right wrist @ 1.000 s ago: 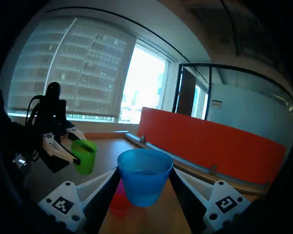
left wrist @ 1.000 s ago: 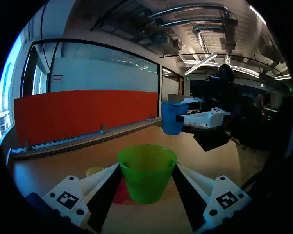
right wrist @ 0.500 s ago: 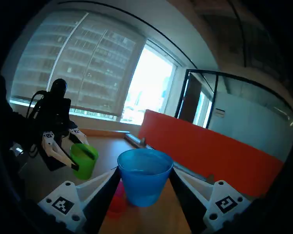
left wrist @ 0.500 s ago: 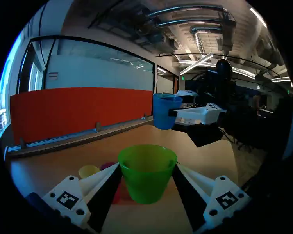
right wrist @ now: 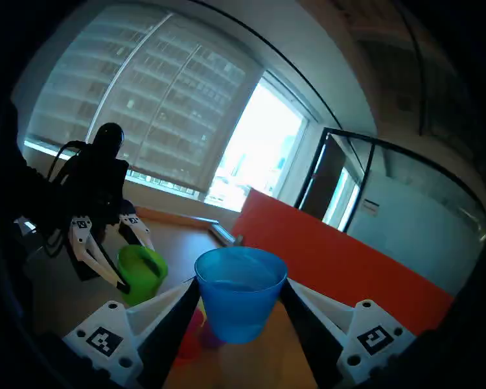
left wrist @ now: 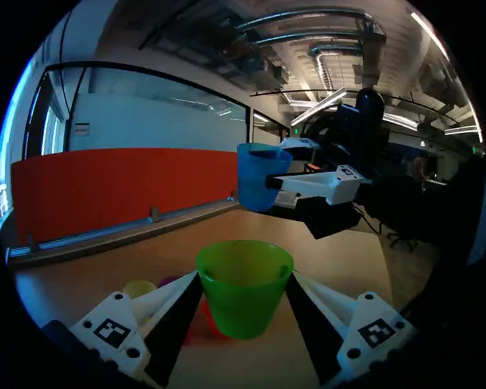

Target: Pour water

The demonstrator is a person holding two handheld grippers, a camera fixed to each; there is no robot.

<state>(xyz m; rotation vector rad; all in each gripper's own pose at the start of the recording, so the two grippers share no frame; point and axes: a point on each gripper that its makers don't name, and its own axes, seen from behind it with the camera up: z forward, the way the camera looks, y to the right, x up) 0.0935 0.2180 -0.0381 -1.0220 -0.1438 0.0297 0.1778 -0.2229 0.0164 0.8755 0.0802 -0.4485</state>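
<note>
Above wooden table point(left wrist: 347, 259), left gripper point(left wrist: 243, 280) jaws clamp translucent green cup point(left wrist: 245, 301); right gripper point(right wrist: 241, 285) jaws, water-holding blue cup point(right wrist: 241, 308).

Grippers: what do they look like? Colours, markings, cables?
Left gripper and right gripper match: white fingers, black inner pads, a square black-and-white marker on each finger. Seen farther off: black bodies, rounded black tops; thin black cables by the left one.
</note>
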